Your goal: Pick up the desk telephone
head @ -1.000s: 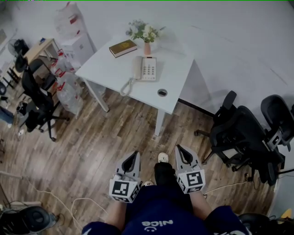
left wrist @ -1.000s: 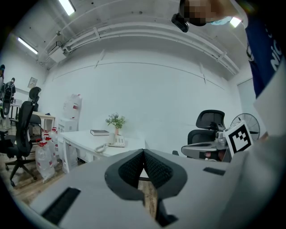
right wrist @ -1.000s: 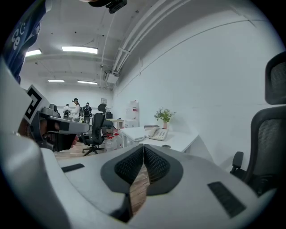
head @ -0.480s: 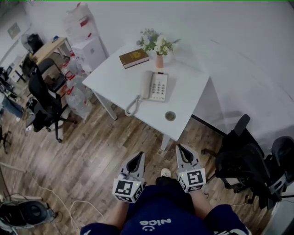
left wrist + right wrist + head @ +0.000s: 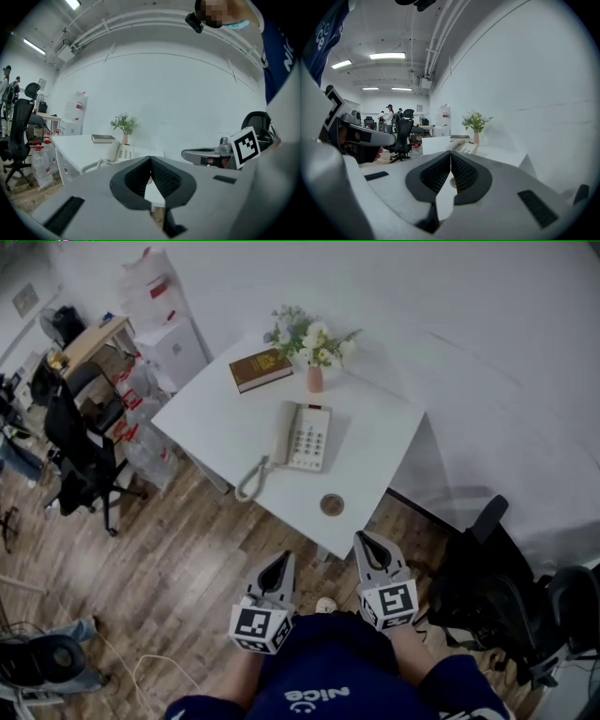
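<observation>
A white desk telephone lies on the white table, its handset on the cradle and a coiled cord trailing toward the near edge. The phone shows small and far off in the left gripper view, and the phone shows over the jaws in the right gripper view. My left gripper and right gripper are held side by side near the table's front corner, short of it, both shut with nothing between their jaws.
On the table stand a brown book, a pink vase of flowers and a round cable hole. Black office chairs stand at the left and right. Water jugs and a wooden desk lie beyond the table's left side.
The table and phone have drawn nearer in the head view as both grippers moved toward them. Both grippers stayed shut and empty.
</observation>
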A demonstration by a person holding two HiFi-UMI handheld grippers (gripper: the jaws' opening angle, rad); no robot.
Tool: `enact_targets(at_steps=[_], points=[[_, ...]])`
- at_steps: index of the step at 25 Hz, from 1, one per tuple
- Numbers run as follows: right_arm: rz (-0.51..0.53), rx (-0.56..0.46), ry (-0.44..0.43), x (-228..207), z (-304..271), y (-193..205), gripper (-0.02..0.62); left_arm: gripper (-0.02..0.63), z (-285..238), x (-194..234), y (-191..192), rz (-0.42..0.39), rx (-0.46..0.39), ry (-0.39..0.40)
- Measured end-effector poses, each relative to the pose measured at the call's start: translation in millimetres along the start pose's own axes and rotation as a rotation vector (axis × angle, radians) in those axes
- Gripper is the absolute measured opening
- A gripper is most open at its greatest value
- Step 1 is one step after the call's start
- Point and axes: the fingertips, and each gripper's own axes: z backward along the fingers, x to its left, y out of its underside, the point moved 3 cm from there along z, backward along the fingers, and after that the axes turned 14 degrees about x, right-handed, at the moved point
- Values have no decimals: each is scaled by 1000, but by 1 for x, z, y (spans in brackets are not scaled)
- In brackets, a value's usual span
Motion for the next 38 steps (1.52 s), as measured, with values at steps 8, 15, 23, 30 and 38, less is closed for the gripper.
enact_targets(at_steps=[8, 15, 23, 30, 38], points=[[-5, 49, -35, 1, -26, 5, 23, 14, -26, 17, 1, 49, 38, 11], [-50, 67, 52, -9, -61, -12, 23, 14, -66, 64, -23, 43, 37, 76], [-127, 103, 203, -31, -114, -42, 23, 14, -134, 129, -75, -24, 78, 201], [-183, 123, 290, -32, -164, -62, 23, 14, -171, 176, -103, -87, 133, 287], [-259, 147, 401, -36, -200, -79, 23, 14, -202, 222, -124, -102, 201, 364]])
